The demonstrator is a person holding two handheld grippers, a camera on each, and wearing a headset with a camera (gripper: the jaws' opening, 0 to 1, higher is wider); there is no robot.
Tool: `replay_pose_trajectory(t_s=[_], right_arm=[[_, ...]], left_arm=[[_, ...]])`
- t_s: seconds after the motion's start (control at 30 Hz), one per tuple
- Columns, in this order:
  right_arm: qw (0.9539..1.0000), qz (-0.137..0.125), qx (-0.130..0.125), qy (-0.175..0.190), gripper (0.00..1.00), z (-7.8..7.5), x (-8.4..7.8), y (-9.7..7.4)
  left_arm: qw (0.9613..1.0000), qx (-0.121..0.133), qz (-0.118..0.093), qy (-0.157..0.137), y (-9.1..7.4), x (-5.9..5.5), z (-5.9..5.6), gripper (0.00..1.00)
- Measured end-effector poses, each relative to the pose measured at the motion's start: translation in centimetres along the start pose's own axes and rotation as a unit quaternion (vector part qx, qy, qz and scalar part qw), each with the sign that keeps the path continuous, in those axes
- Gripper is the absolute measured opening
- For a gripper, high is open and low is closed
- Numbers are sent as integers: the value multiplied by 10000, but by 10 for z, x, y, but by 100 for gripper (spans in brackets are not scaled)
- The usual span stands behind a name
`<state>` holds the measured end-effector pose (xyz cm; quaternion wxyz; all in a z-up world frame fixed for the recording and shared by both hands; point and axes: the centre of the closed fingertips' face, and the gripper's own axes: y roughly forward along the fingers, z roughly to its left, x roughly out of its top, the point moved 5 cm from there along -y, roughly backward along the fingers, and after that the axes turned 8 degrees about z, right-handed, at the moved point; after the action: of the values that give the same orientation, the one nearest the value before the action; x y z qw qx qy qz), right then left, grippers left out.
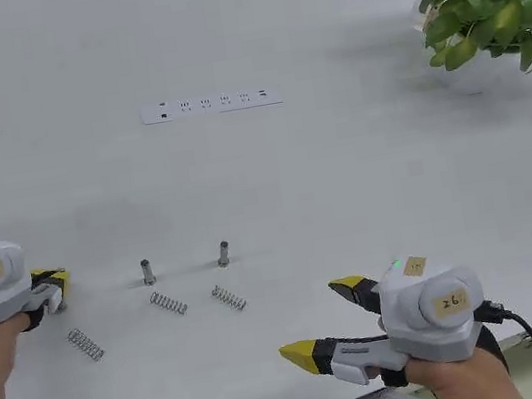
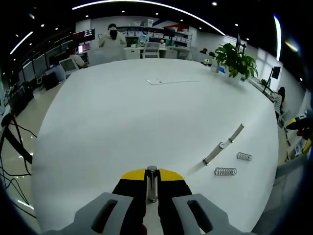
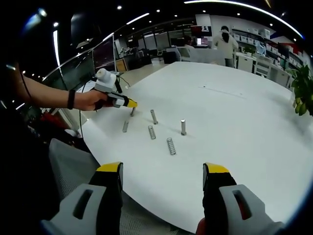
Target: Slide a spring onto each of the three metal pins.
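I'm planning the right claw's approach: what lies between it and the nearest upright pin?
One spring lies between the open right claw and that pin, as the right gripper view shows.

Bright even overhead light, soft faint shadows, sharp head view, fisheye bending at gripper-view edges, ceiling spotlights

White table (image 1: pixel 347 197) bears pins (image 1: pixel 147 271), springs (image 1: pixel 168 302), seemingly power strip (image 1: pixel 211 104).

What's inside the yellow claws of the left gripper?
A metal pin stands between the tips of the left gripper, which are closed on it. Its top shows in the left gripper view. The jaws cover its lower end, so that part cannot be seen.
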<state>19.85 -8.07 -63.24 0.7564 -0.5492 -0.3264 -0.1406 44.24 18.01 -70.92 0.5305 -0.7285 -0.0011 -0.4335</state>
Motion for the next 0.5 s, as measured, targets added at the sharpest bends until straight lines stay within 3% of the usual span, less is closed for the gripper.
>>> replay_pose_trajectory(t_s=[0.5], right_arm=[[10000, -16, 24, -19, 65, 3, -2, -1]], left_arm=[[10000, -48, -4, 36, -8, -1, -5, 0]])
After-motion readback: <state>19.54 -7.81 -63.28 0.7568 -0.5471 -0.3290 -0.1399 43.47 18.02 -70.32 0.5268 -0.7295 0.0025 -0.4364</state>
